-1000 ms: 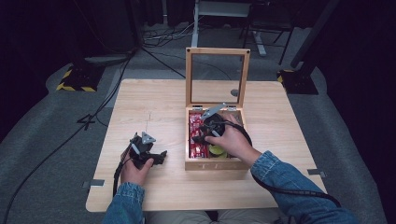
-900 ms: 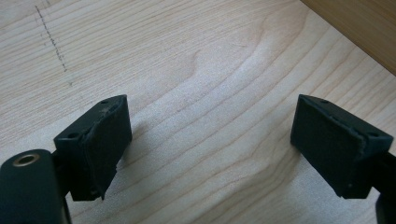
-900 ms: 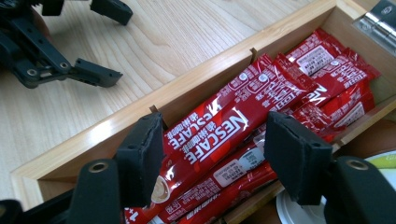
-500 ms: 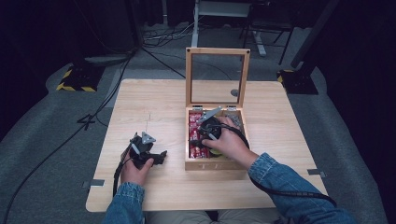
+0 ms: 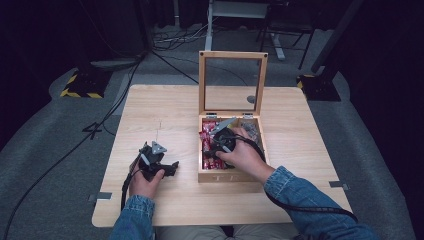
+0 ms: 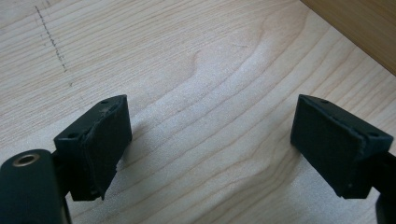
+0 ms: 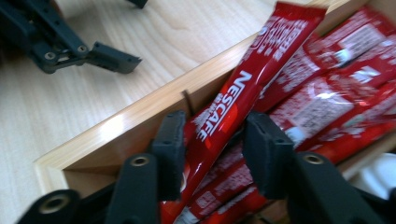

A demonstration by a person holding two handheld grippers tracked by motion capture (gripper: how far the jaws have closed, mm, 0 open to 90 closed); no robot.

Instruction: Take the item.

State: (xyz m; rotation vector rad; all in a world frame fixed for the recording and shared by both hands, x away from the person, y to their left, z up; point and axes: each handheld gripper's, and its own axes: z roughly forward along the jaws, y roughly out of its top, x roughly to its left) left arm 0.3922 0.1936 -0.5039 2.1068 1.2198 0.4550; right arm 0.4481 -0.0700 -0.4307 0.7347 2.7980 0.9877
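A wooden box (image 5: 230, 175) stands open mid-table, its left compartment packed with red sachets (image 5: 207, 159). My right gripper (image 5: 214, 148) reaches into that compartment. In the right gripper view its jaws (image 7: 212, 144) press on both sides of a red Nescafe stick sachet (image 7: 261, 60), which slants up over the box's wooden wall (image 7: 116, 126) above the other red sachets (image 7: 327, 107). My left gripper (image 5: 172, 167) rests on the table to the left of the box, a hand around it. Its jaws (image 6: 210, 140) stand wide apart over bare wood, holding nothing.
The box's glass-paned lid (image 5: 232, 55) stands upright at the back. Dark packets (image 5: 251, 129) lie in the box's right compartment. Something white (image 7: 383, 172) sits beyond the red sachets. The left gripper (image 7: 93, 53) appears past the box wall. Table edges are near on all sides.
My right gripper has shifted slightly left inside the box. The left gripper has stayed where it was.
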